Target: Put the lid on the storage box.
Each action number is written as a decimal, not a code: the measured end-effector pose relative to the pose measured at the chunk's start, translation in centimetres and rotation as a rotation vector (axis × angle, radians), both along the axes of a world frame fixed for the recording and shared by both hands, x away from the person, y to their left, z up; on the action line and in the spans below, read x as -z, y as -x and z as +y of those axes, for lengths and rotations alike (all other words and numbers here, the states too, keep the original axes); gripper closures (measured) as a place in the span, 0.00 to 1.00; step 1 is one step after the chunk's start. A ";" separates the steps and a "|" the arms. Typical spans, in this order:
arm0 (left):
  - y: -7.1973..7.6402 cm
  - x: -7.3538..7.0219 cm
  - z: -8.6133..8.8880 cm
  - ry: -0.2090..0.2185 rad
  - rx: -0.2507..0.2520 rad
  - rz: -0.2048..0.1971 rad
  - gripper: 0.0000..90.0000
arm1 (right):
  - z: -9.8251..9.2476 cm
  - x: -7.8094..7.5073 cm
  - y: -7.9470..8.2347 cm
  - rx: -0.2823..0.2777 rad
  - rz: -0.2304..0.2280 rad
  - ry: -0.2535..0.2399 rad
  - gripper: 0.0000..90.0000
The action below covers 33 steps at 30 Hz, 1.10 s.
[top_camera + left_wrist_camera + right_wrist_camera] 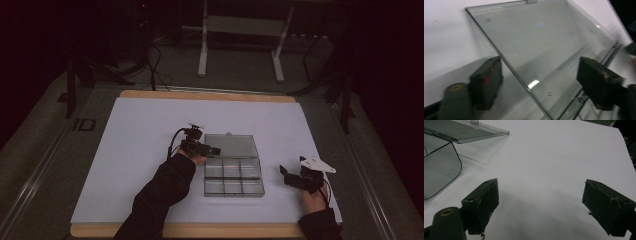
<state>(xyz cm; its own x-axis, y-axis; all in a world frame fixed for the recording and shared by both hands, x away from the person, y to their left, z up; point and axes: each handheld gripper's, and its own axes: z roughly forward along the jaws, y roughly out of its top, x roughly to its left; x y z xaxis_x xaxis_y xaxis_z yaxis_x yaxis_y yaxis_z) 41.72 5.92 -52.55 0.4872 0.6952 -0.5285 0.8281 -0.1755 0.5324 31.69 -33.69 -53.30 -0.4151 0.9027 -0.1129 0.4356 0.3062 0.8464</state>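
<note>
Clear plastic six-compartment organiser box (233, 178) on white sheet (150, 150), compartments apparently empty, flat transparent lid (544, 47) swung open, left gripper (201, 145) jaws parted astride lid edge, right gripper (295, 176) jaws spread, empty

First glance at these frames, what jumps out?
The clear plastic compartment box lying open mid-table on the white sheet, its lid folded back away from the person, compartments apparently empty. The left gripper sits at the lid's left edge, jaws open astride that edge in its own view. The right gripper rests open on bare sheet to the box's right.
</note>
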 end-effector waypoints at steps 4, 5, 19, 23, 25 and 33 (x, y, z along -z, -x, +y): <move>-0.1 0.1 0.4 0.052 0.020 0.020 0.37 | 0.2 0.0 -0.1 -0.002 0.006 0.016 0.15; 0.0 0.0 0.5 0.065 0.028 0.011 0.41 | 0.2 0.0 -0.1 -0.001 0.010 0.018 0.15; 1.1 -1.6 1.8 0.091 0.059 -0.149 0.75 | 1.1 -0.7 -0.4 -0.040 0.023 0.018 0.15; 1.4 -1.7 2.1 0.106 0.074 -0.171 0.81 | 2.0 -2.0 -0.8 -0.080 0.008 -0.005 0.15; 1.6 -1.8 2.2 0.099 0.081 -0.192 0.82 | 2.6 -2.8 -1.0 -0.099 0.000 -0.017 0.15; 2.0 -1.8 2.3 0.101 0.095 -0.237 0.83 | 5.2 -5.0 -3.1 -0.178 0.029 -0.073 0.15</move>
<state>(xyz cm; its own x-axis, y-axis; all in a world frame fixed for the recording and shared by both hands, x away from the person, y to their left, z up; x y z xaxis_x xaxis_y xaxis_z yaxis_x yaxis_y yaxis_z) 39.75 8.27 -50.80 0.6662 0.5898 -0.4564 0.6605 -0.1825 0.7283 34.83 -28.44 -48.33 -0.5711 0.8201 -0.0358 0.4043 0.3190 0.8572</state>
